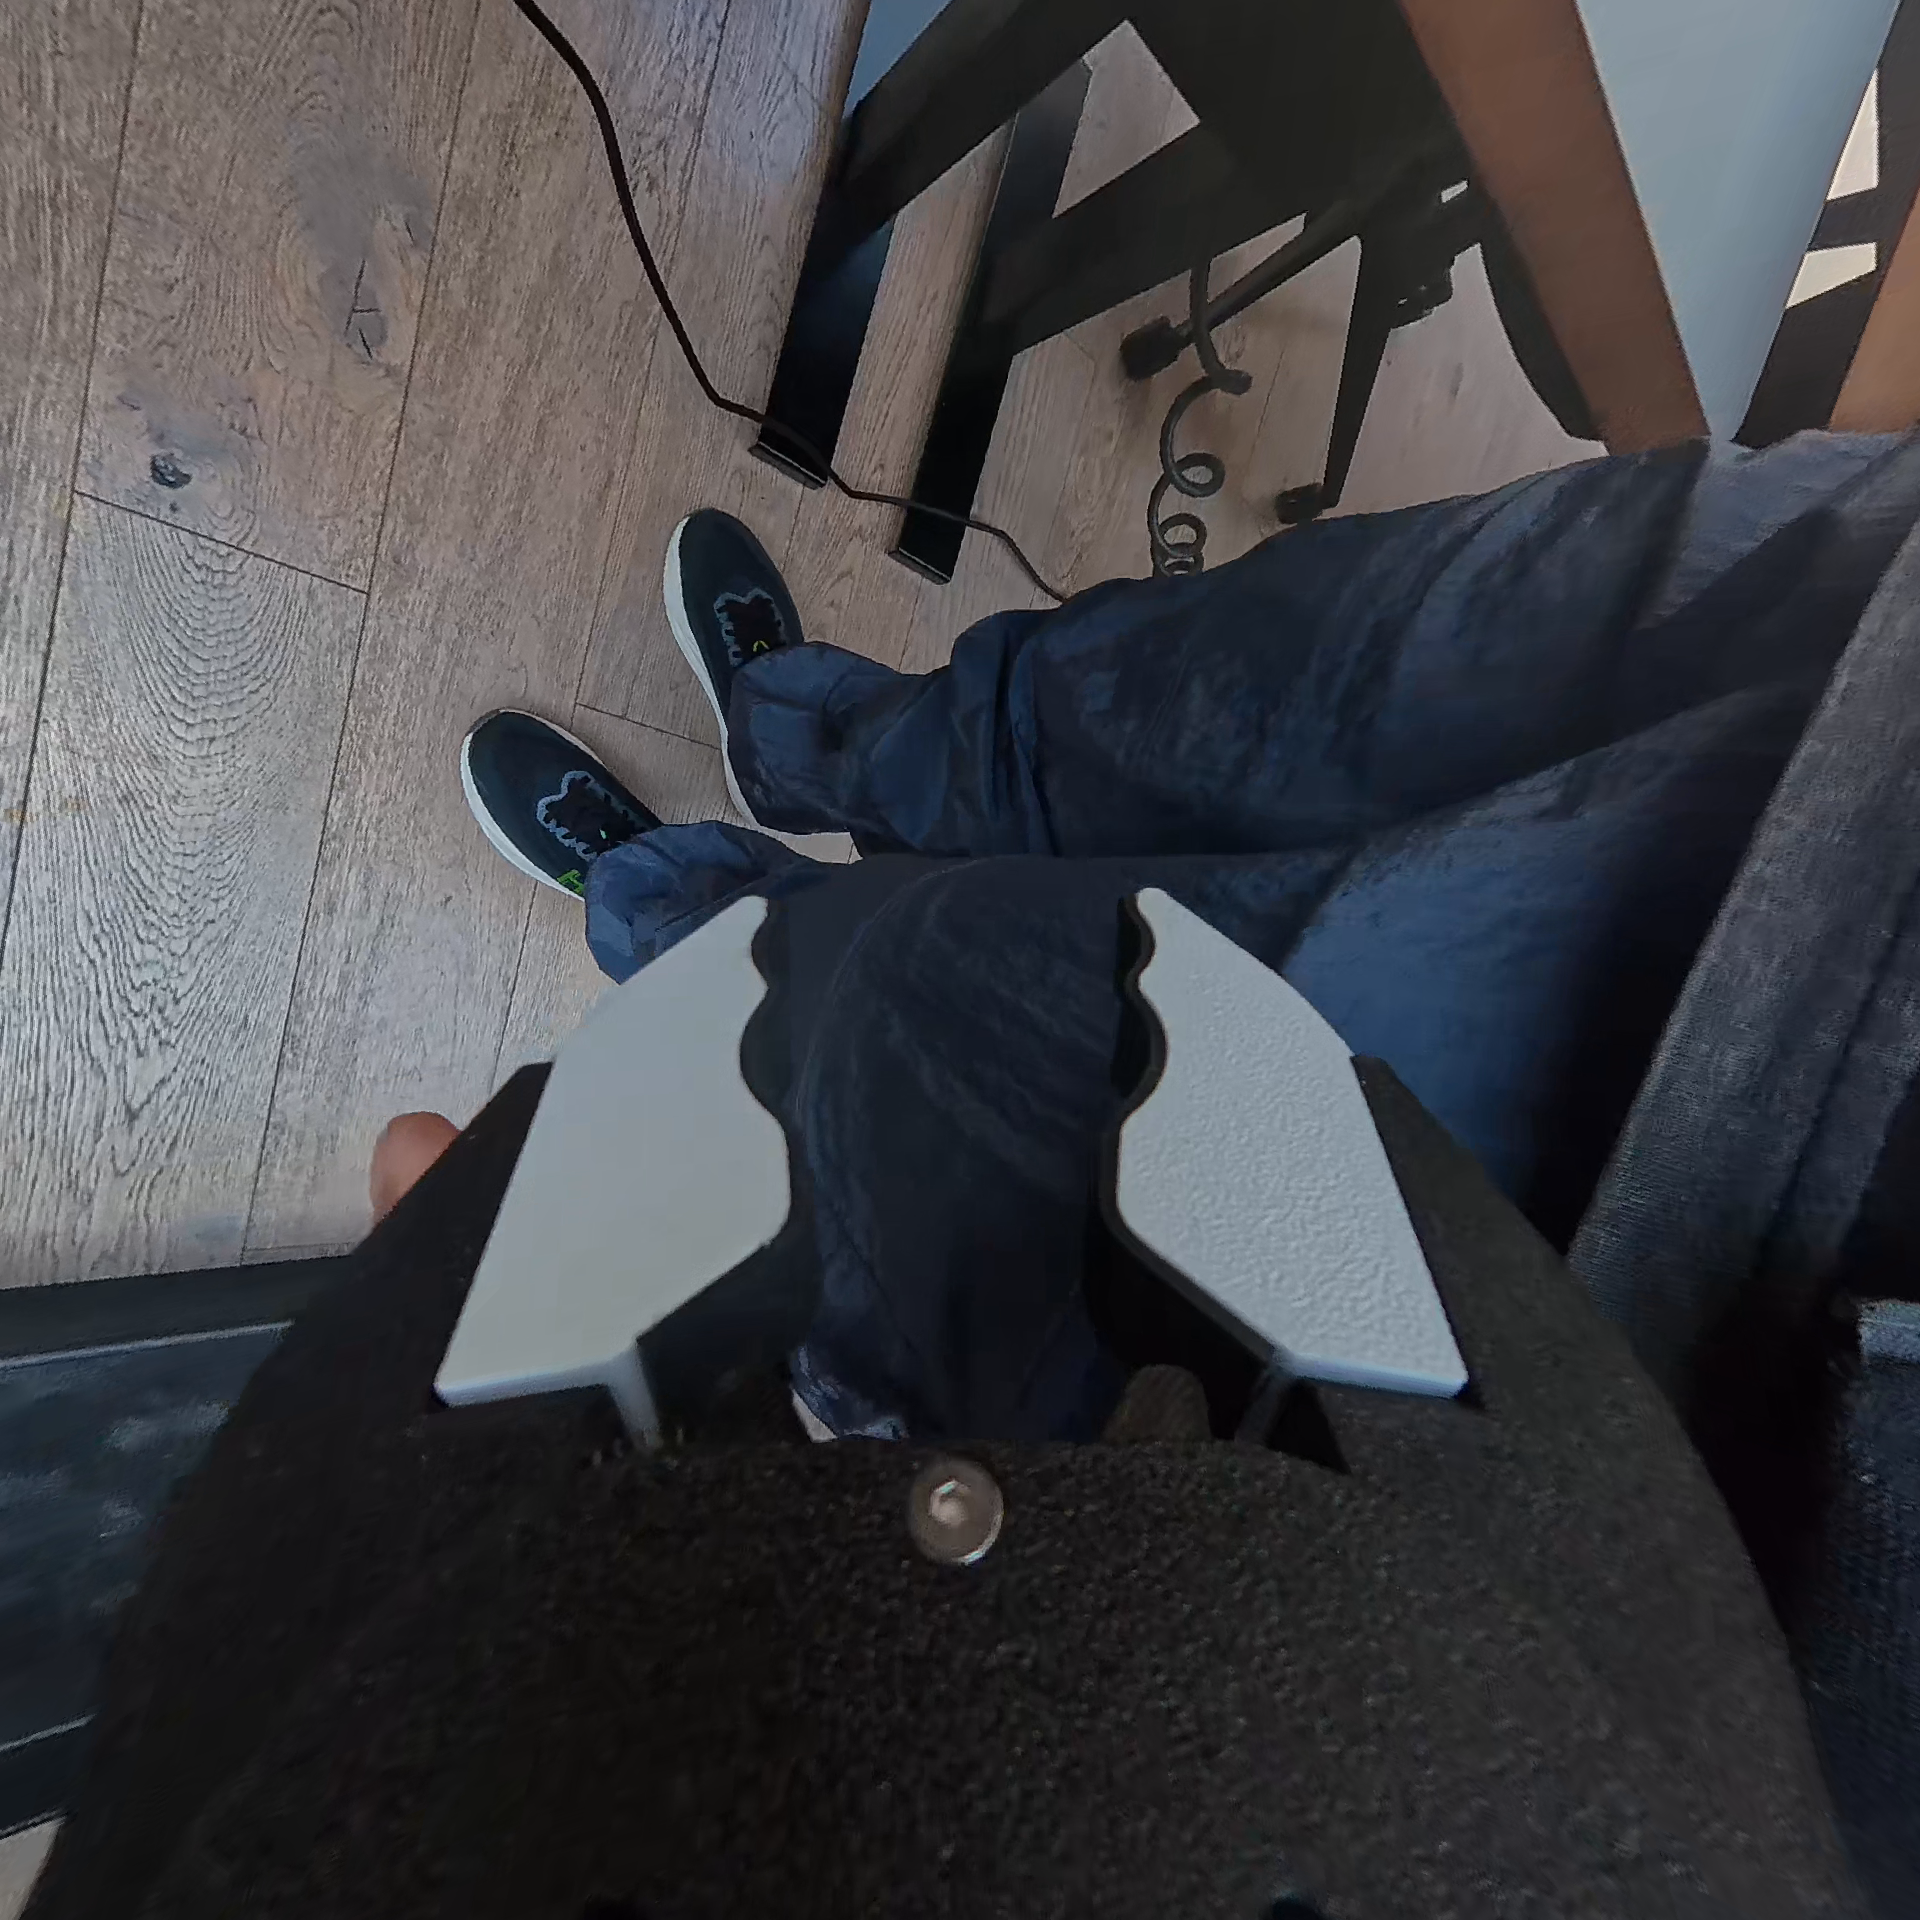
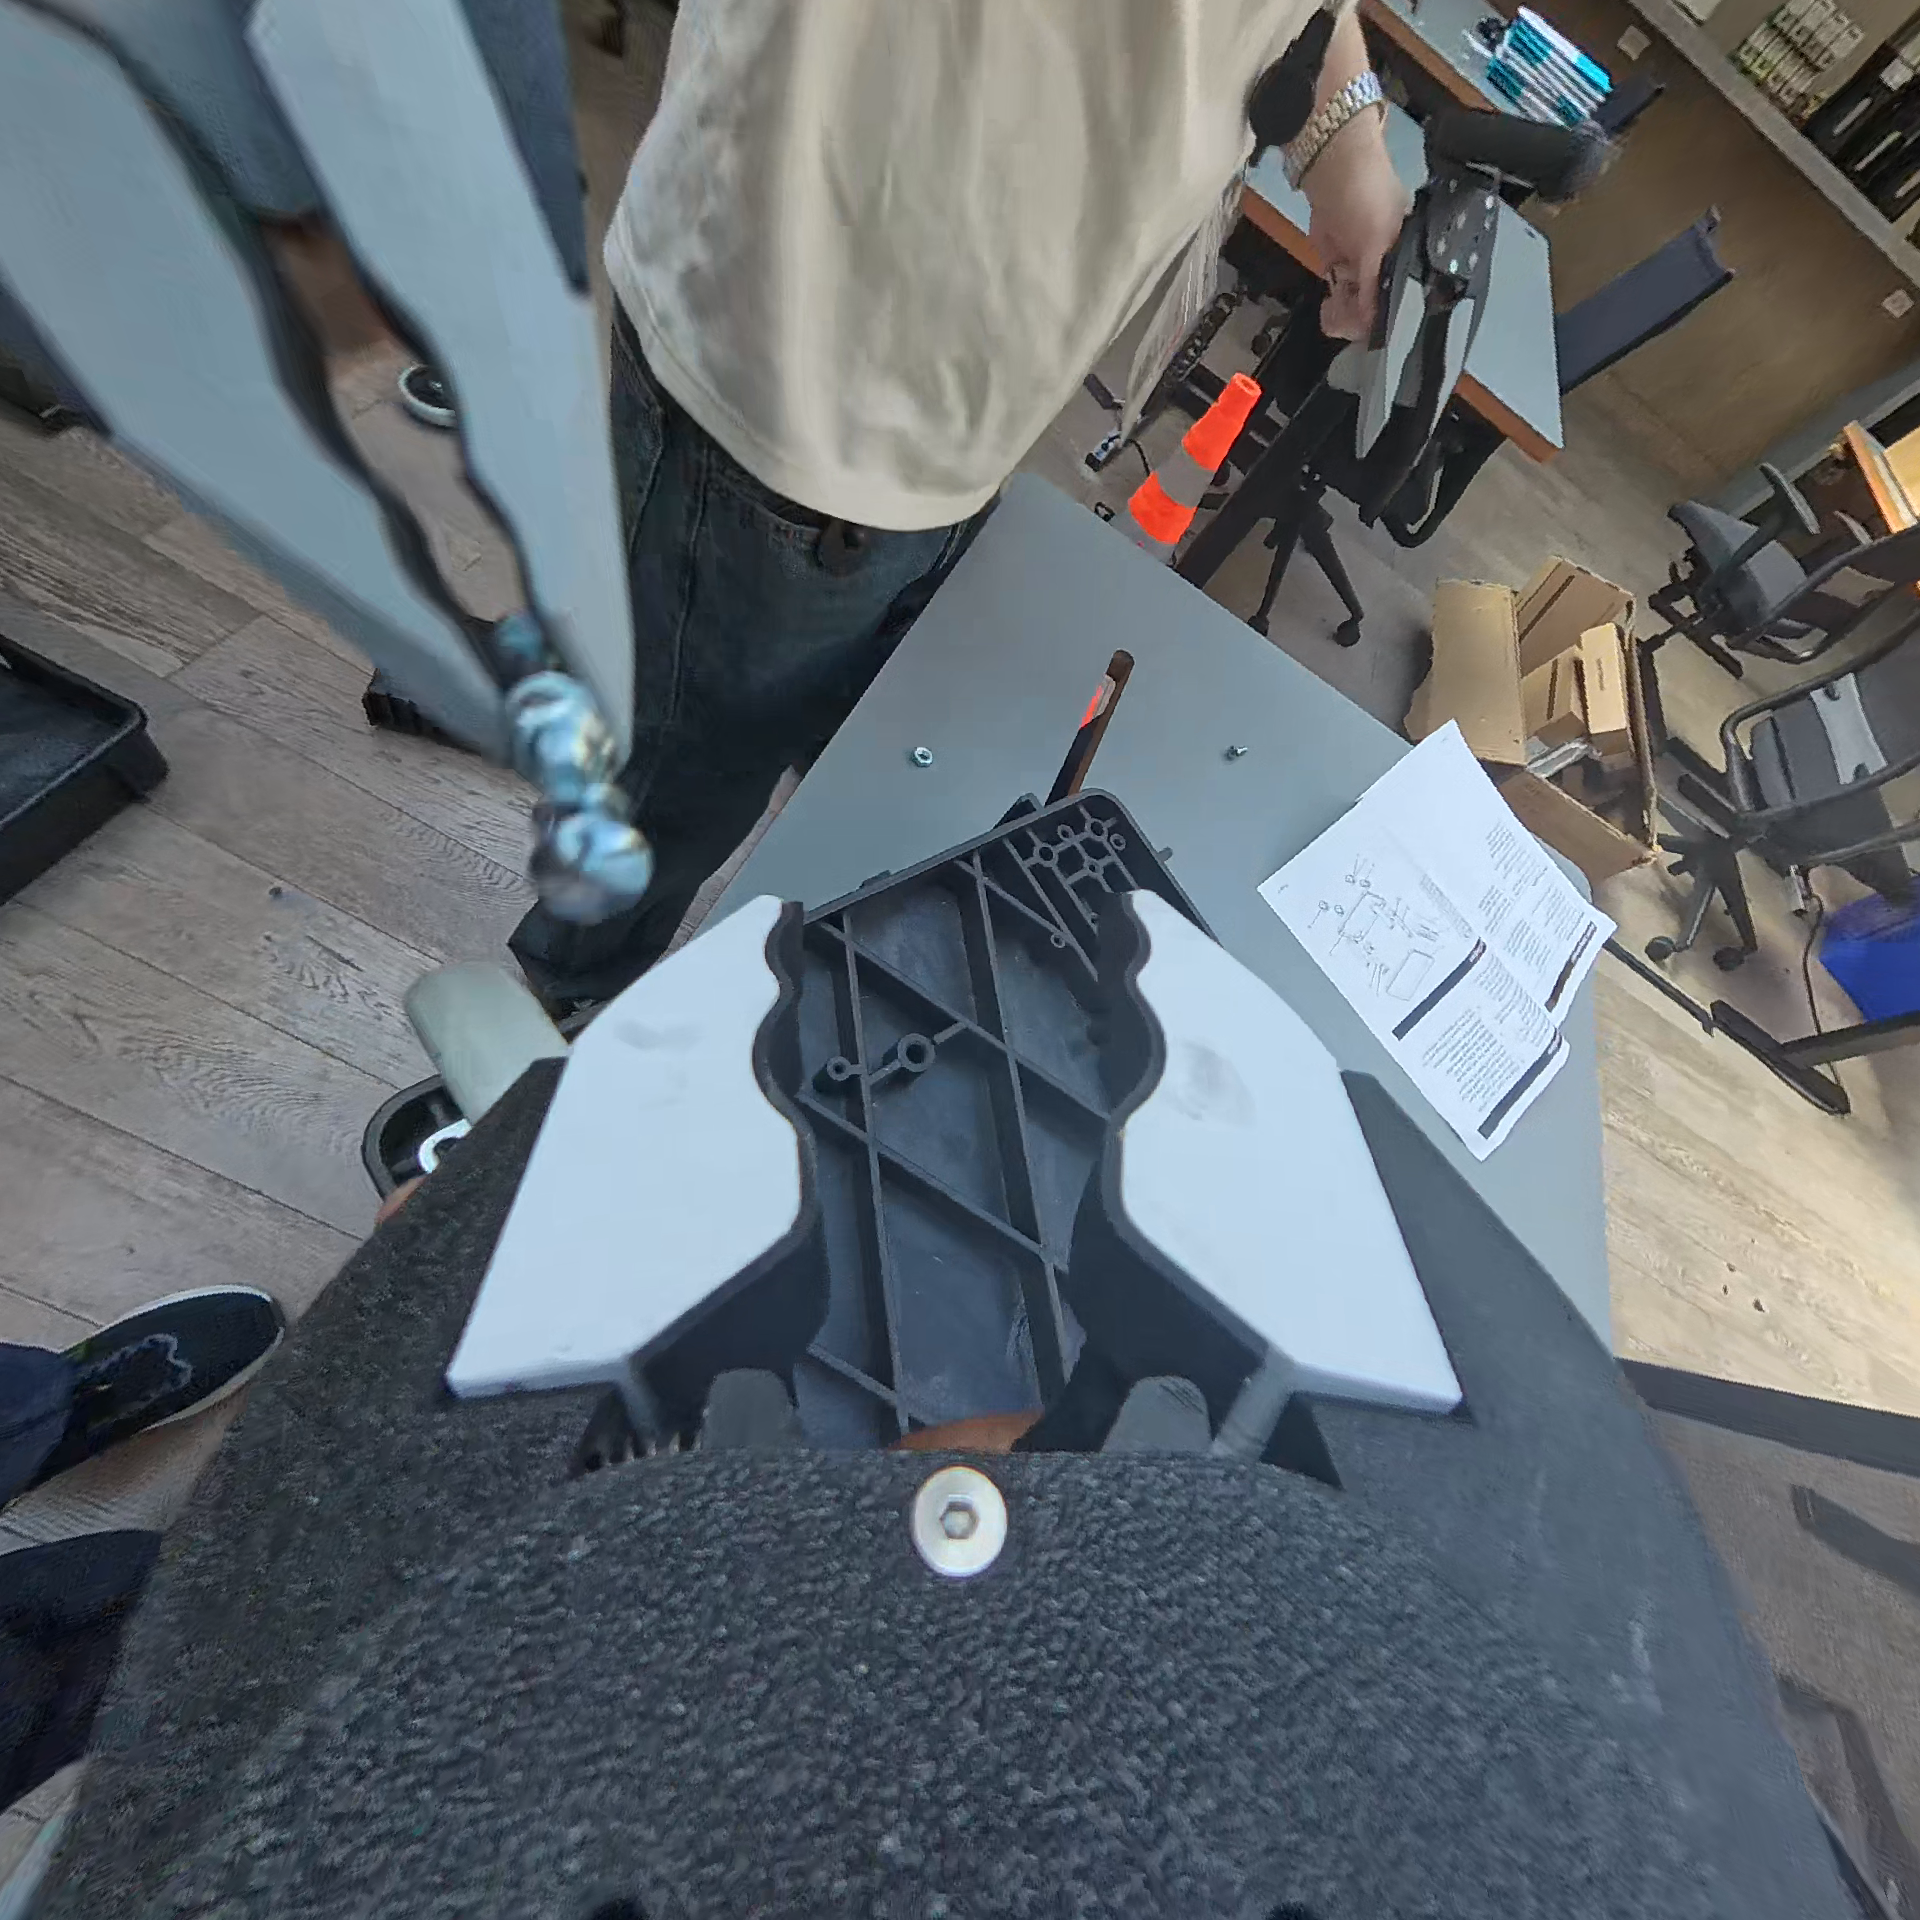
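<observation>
- Left gripper (image 1: 951, 997) — jaws spread wide, empty, hanging over a seated person's dark trouser leg (image 1: 966, 1091).
- Right gripper (image 2: 956, 997) — equally wide, gripping nothing, above a black ribbed plastic part (image 2: 935, 1060) at the grey table's (image 2: 1039, 644) near edge.
- Paper sheet (image 2: 1444, 935) lies toward its right edge.

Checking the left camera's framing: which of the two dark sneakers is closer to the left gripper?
The lower-left sneaker, just beyond the left gripper's left fingertip; the other sneaker lies farther up the picture.

A grey tabletop (image 2: 1039, 665) bears a black ribbed plastic part (image 2: 935, 1091), a paper sheet (image 2: 1455, 935).
</observation>
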Demonstrator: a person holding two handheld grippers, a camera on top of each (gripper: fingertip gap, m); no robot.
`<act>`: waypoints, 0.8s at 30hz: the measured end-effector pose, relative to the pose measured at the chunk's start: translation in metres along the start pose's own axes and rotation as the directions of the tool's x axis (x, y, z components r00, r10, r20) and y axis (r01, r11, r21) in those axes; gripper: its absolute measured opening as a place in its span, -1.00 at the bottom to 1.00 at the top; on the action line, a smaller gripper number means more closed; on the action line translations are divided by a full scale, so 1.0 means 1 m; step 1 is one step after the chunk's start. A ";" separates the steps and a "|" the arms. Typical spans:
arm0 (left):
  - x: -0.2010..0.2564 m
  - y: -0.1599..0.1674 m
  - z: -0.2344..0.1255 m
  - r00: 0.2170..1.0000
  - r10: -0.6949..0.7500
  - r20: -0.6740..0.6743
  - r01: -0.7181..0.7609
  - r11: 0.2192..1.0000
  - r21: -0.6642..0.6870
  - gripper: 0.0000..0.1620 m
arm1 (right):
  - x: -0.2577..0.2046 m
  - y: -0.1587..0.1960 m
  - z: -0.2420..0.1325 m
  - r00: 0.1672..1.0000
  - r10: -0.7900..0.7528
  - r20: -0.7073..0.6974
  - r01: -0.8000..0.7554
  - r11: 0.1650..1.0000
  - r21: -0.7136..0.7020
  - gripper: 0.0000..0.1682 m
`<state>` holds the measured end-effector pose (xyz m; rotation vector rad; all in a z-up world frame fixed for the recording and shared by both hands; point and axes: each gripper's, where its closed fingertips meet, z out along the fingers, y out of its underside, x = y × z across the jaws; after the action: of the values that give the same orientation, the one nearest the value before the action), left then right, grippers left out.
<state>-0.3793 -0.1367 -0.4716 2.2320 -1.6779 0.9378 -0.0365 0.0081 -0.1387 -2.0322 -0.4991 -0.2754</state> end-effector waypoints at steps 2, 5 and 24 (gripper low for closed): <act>0.003 0.001 0.002 1.000 -0.020 0.002 0.020 1.000 0.000 -0.24 | -0.016 0.002 -0.005 0.992 -0.085 0.091 0.084 0.996 0.013 -0.36; 0.005 -0.001 0.003 0.999 -0.031 0.007 0.031 0.999 0.007 -0.24 | -0.028 0.038 -0.026 0.962 -0.228 0.148 0.243 0.966 -0.092 -0.35; 0.028 0.053 0.024 0.980 0.187 -0.067 -0.199 0.927 -0.317 -0.26 | -0.191 0.321 -0.211 0.915 0.394 -0.089 -0.384 0.780 -0.494 -0.35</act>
<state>-0.4142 -0.1892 -0.4850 1.8549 -1.9045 0.6752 -0.0577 -0.3588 -0.3606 -2.5936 0.0084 -0.1374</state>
